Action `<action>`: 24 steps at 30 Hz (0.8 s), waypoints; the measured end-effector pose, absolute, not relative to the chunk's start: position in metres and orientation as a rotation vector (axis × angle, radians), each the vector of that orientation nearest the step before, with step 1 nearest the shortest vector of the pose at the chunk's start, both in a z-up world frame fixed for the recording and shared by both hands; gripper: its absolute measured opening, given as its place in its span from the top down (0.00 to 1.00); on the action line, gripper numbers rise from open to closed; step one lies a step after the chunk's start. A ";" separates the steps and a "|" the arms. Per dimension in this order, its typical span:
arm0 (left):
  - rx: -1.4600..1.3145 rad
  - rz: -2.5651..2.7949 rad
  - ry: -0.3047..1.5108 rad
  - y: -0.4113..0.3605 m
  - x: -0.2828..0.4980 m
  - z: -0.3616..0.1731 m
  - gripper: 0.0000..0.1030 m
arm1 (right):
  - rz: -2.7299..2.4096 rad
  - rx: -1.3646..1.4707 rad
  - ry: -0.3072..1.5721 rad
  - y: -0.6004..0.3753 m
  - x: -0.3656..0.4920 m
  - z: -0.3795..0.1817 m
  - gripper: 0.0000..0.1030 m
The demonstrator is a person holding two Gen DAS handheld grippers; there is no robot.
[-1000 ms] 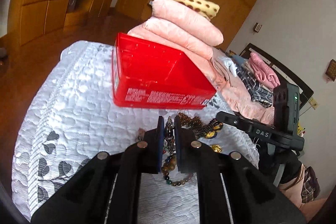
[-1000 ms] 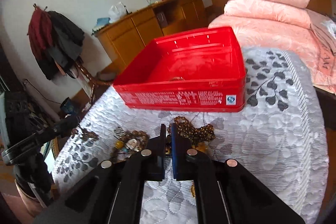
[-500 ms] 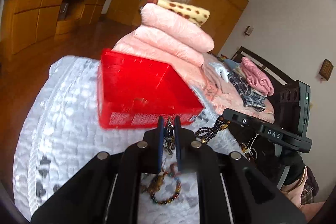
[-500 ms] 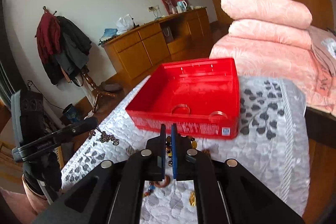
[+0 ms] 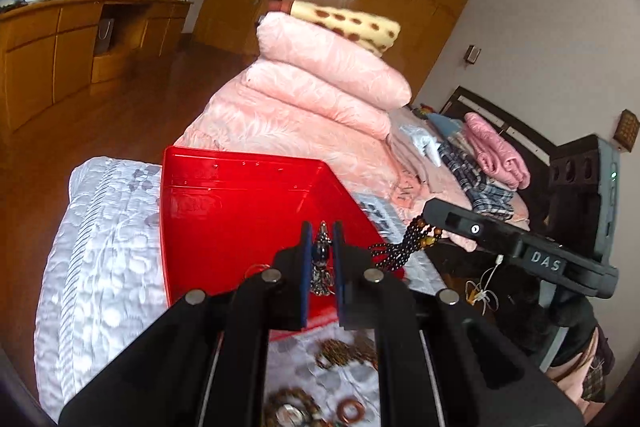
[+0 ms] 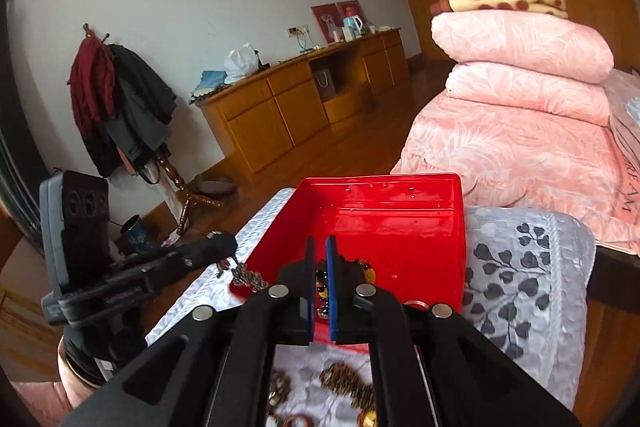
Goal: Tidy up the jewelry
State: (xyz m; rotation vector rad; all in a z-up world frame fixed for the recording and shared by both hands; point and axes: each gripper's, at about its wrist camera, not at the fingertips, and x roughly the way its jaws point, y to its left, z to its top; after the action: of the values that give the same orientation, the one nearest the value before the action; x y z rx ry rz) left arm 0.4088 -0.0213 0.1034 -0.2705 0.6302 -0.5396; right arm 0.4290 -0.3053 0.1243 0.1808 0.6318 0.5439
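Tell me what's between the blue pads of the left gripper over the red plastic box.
In the left wrist view, a dark metal pendant on a silvery chain is pinched between the left gripper's blue pads, dangling over the red plastic box.

You've lifted both loads off bed. Left hand-held gripper (image 5: 321, 259), a second ago low over jewelry pile (image 5: 320, 383), now up over red box (image 5: 240, 227), silver chain piece (image 5: 321, 267) pinched and dangling above box floor. Right hand-held gripper (image 6: 319, 279) likewise risen from pile to box's near rim, dark bead strand (image 5: 400, 247) hanging from it. Pile now sits behind and below both.
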 end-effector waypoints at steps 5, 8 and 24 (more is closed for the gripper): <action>-0.274 -0.517 0.689 -0.024 0.436 0.081 0.92 | 0.538 0.194 0.684 -0.301 0.454 0.101 0.96; -0.282 -0.513 0.708 -0.023 0.443 0.072 0.92 | 0.536 0.194 0.703 -0.299 0.461 0.091 0.96; -0.263 -0.415 0.627 -0.001 0.416 0.093 0.56 | 0.428 0.152 0.678 -0.316 0.440 0.087 0.83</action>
State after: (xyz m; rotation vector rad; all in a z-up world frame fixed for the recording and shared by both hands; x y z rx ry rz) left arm 0.4160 -0.0012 0.0930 -0.2629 0.6269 -0.4155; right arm 0.4399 -0.3160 0.0870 0.1516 0.6778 0.4277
